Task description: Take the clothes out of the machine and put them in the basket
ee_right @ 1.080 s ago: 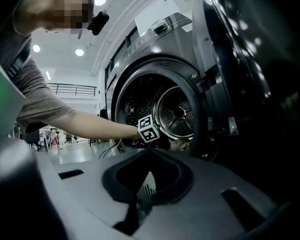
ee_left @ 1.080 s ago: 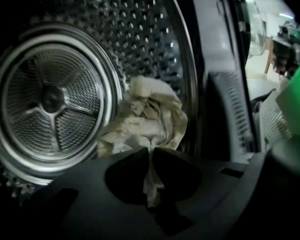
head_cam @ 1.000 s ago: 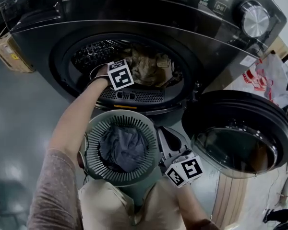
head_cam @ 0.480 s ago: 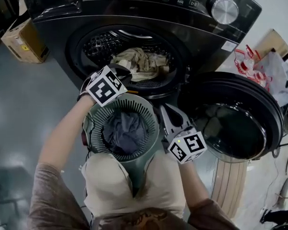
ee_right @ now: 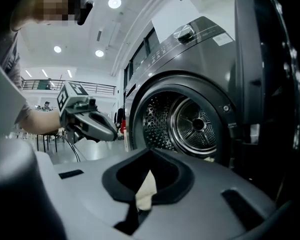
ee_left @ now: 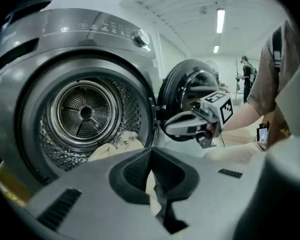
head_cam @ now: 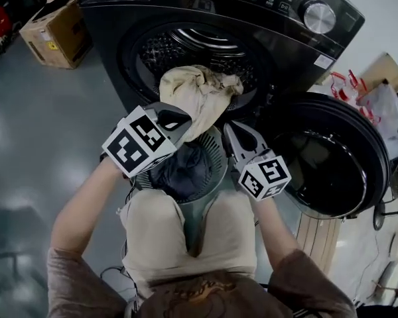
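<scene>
Beige garment (head_cam: 196, 95) pinched by left claw (head_cam: 178, 119) and right claw (head_cam: 236, 131), over basket (head_cam: 219, 167) rim, washer door (head_cam: 331, 158) open alongside

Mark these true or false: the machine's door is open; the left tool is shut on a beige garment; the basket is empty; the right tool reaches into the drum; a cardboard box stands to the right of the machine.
1. The machine's door is open. True.
2. The left tool is shut on a beige garment. True.
3. The basket is empty. False: a dark garment lies in it.
4. The right tool reaches into the drum. False: it is outside, beside the basket.
5. A cardboard box stands to the right of the machine. False: it is at the head view's upper left.
</scene>
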Motion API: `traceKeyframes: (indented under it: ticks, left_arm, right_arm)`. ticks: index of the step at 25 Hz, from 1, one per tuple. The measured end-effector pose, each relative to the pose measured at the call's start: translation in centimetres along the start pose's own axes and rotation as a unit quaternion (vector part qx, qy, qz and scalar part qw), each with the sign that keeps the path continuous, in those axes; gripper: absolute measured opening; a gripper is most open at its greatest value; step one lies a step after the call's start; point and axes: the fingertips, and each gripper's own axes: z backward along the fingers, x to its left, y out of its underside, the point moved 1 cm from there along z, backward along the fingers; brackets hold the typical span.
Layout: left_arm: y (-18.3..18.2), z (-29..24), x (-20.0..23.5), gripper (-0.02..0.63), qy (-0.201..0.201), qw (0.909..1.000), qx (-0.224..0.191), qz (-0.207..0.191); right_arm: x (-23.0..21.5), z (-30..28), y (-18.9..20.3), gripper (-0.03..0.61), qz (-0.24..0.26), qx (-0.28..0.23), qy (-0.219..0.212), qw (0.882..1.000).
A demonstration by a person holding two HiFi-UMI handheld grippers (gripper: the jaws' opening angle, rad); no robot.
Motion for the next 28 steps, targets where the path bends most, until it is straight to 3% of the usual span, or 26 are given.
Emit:
traceKeyframes:
  ticks: [9,13,18,22,28]
  left_arm:
    - [3.8,-3.0,1.3,0.012,-0.053,0.9979,0.029,0.023]
    - [4.8,-6.6,3.7,0.152,-0.068,0.9966,0.022,0.040]
    - [5.3,-12.0,7.8,0.385,-0.088,0.9952,0.030,0.031]
    - [5.2,-16.3,10.4,0.449,-0.086,0.9951,0.038,0.031]
    - [5.7,-21.3,14.5,0.468,-0.095,0.9926,0.060,0.044]
  right_arm:
    - [1.7,-0.8,0.6,-0.003,-0.004,0.001,-0.021,1.000]
    - [1.2,-0.3,0.6,-0.003,-0.006,0.001,-0.011,1.000]
    - [0.6,0.4,0.3,-0.003,-0.006,-0.001,0.004,1.000]
    - [0.2,1.1,0.4,-0.003,-0.006,0.001,0.018,1.000]
    - [0.4,1.7,0.8,-0.003,-0.003,0.008,0.025,1.000]
